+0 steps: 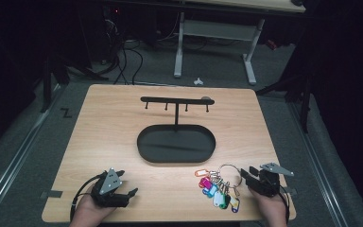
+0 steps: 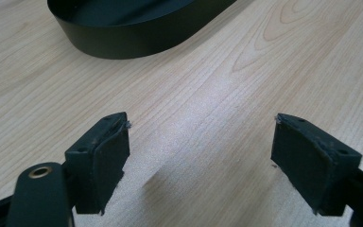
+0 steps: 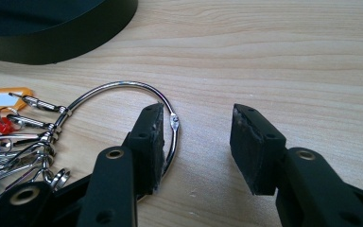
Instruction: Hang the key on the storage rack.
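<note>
A big metal key ring (image 1: 230, 173) (image 3: 123, 90) lies flat on the wooden table near its front right, with several coloured key tags (image 1: 216, 190) (image 3: 2, 100) clipped to it. My right gripper (image 1: 246, 177) (image 3: 198, 137) is open at the ring's right side; its left pad sits over the ring's clasp and the other pad is on bare wood. A black stand with an oval tray base (image 1: 145, 151) (image 2: 123, 45) (image 3: 56, 49) and a bar of hooks (image 1: 176, 100) occupies the table's middle. My left gripper (image 1: 130, 195) (image 2: 201, 156) is open over bare wood at the front left.
The table's front edge (image 1: 170, 221) runs just below both hands. Bare wood lies between the two grippers and around the stand. Beyond the table's far edge stands a white-legged desk (image 1: 217, 33) on dark carpet with cables.
</note>
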Demonstrator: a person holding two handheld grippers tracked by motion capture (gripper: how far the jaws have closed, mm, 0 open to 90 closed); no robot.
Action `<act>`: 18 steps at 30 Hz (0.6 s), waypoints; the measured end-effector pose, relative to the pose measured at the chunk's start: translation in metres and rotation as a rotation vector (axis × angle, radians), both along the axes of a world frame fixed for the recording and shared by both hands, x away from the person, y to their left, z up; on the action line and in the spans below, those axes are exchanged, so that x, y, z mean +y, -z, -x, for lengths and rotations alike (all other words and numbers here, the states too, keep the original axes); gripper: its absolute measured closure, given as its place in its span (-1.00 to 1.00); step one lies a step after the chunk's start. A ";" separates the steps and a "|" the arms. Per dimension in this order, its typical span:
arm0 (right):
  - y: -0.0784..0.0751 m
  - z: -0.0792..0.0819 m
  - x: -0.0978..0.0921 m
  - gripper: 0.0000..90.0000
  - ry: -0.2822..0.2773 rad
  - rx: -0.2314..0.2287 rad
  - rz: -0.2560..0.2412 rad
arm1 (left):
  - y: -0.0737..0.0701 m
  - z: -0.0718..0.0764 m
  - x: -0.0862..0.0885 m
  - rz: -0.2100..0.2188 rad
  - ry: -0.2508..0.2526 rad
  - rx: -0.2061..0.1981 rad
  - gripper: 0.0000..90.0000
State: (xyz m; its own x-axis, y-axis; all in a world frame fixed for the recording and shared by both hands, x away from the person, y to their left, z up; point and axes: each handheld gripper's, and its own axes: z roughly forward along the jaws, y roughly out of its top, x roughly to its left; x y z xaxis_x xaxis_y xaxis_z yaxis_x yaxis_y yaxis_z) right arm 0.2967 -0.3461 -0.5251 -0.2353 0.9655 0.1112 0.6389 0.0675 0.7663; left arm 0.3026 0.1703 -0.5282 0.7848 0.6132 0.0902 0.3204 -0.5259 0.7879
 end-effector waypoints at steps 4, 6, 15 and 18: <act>0.000 0.001 0.000 0.23 0.008 0.008 -0.006 | 0.000 0.000 -0.001 0.001 0.002 -0.002 -0.54; 0.000 0.001 -0.001 0.23 0.003 0.003 -0.001 | 0.000 0.000 -0.001 0.000 0.003 -0.002 -0.54; 0.000 0.001 -0.001 0.22 0.007 0.002 -0.003 | 0.000 0.000 -0.001 0.002 0.003 0.000 -0.54; 0.000 0.001 -0.003 0.23 0.003 -0.006 0.000 | 0.000 0.000 -0.002 0.000 0.007 -0.001 -0.54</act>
